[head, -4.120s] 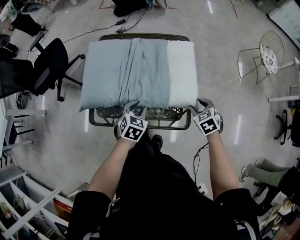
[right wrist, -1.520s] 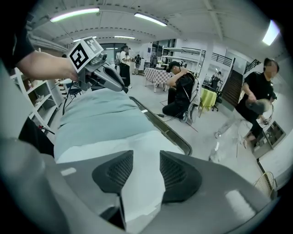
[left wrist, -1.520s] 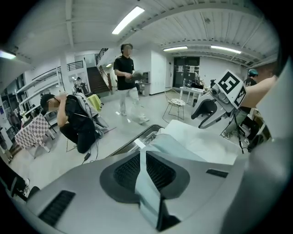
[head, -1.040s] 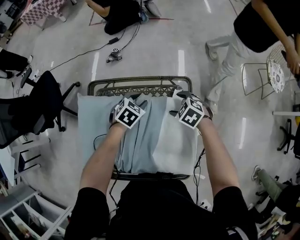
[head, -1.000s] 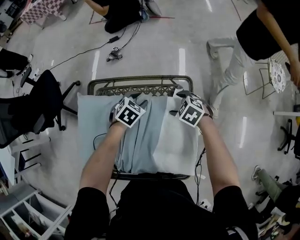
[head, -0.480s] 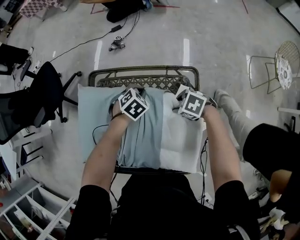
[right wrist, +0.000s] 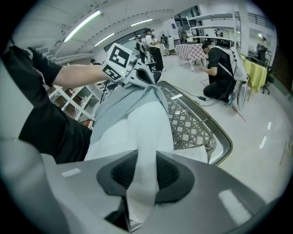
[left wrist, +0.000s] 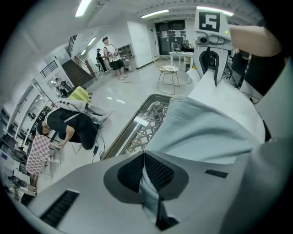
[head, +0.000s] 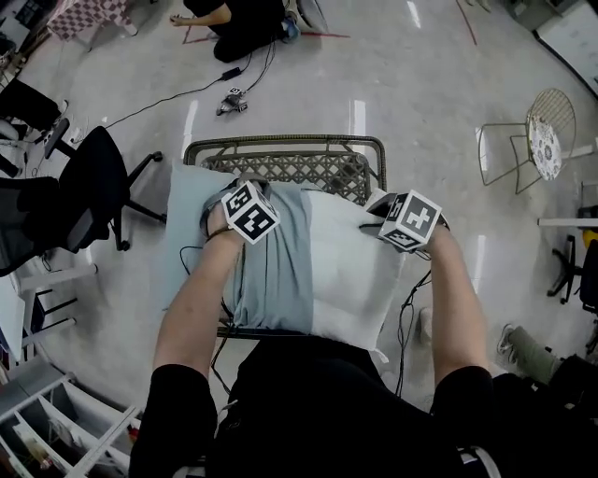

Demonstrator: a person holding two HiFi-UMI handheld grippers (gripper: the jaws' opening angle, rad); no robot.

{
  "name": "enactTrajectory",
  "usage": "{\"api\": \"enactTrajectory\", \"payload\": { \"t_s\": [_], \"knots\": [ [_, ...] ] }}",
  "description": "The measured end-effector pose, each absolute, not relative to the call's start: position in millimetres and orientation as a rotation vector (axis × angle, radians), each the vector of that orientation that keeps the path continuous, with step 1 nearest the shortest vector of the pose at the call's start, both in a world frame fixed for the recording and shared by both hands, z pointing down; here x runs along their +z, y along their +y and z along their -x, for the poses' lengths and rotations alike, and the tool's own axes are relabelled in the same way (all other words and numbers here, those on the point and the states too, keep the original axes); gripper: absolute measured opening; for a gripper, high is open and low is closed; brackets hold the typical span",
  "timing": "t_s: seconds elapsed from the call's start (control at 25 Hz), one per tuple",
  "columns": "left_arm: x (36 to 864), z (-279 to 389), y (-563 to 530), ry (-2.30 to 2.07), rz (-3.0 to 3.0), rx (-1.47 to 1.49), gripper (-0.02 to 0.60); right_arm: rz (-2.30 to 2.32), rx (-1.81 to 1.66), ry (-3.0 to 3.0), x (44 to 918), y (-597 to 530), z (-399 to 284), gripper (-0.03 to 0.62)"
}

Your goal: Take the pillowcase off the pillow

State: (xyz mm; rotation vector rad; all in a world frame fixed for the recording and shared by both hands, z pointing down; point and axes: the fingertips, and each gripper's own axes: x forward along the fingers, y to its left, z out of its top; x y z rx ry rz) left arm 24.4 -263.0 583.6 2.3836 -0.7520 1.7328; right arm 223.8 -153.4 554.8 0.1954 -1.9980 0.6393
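A white pillow [head: 353,273] lies on a wicker bench [head: 318,168], its left half inside a blue-grey pillowcase [head: 271,266]. In the head view my left gripper [head: 234,196] is at the far end of the pillowcase. The left gripper view shows it [left wrist: 145,176] shut on a fold of the blue-grey cloth [left wrist: 201,132]. My right gripper [head: 381,209] is at the pillow's bare far right corner. Its jaws have just been closing, and in the right gripper view it [right wrist: 142,176] pinches white pillow fabric [right wrist: 144,128]. The far end is lifted off the bench.
A black office chair [head: 89,182] stands left of the bench and a wire chair [head: 533,131] at the right. A person [head: 238,14] crouches on the floor beyond, near cables [head: 229,98]. White shelves [head: 56,420] are at lower left.
Both grippers closed on fabric and drew the pillow's far end up and toward me, baring more wicker. The right gripper shifted right. The person who walked past at the right is gone.
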Motion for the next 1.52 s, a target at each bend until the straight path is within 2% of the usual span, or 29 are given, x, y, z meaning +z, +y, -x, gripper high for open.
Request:
{"api": "enactTrajectory", "payload": {
  "t_s": [0.36,0.48,0.52,0.56,0.6,0.68,0.76,1.04,1.52],
  "knots": [
    [561.9,18.8,-249.6,-0.872,-2.368,1.663,0.009,-0.339,0.558,-1.956,554.2,-177.2,-252.7,0.113],
    [561.5,18.2,-245.0,-0.939,-2.384,1.667,0.011,-0.460,0.364,-1.863,562.8,-196.0,-242.1,0.173],
    [561.3,17.8,-241.7,-0.957,-2.393,1.667,0.012,-0.509,0.314,-1.842,563.9,-200.3,-237.8,0.164],
    [561.2,17.1,-237.2,-0.967,-2.403,1.657,0.014,-0.550,0.287,-1.836,564.3,-201.9,-233.5,0.128],
    [561.3,16.4,-231.6,-0.970,-2.412,1.634,0.035,-0.576,0.284,-1.842,564.0,-200.2,-228.9,0.142],
    [562.0,15.4,-218.1,-0.958,-2.421,1.567,0.089,-0.582,0.310,-1.870,563.0,-187.6,-218.1,0.196],
    [562.1,16.5,-203.5,-0.944,-2.423,1.510,0.092,-0.568,0.321,-1.887,561.4,-168.9,-207.9,0.216],
    [546.8,13.0,-145.0,-0.916,-2.485,1.369,0.095,-0.601,0.310,-1.942,549.3,-89.3,-178.1,0.232],
    [566.6,7.0,-18.7,-0.864,-2.446,1.253,0.114,-0.505,0.326,-1.930,582.8,33.5,-152.0,0.289]
  ]
}}
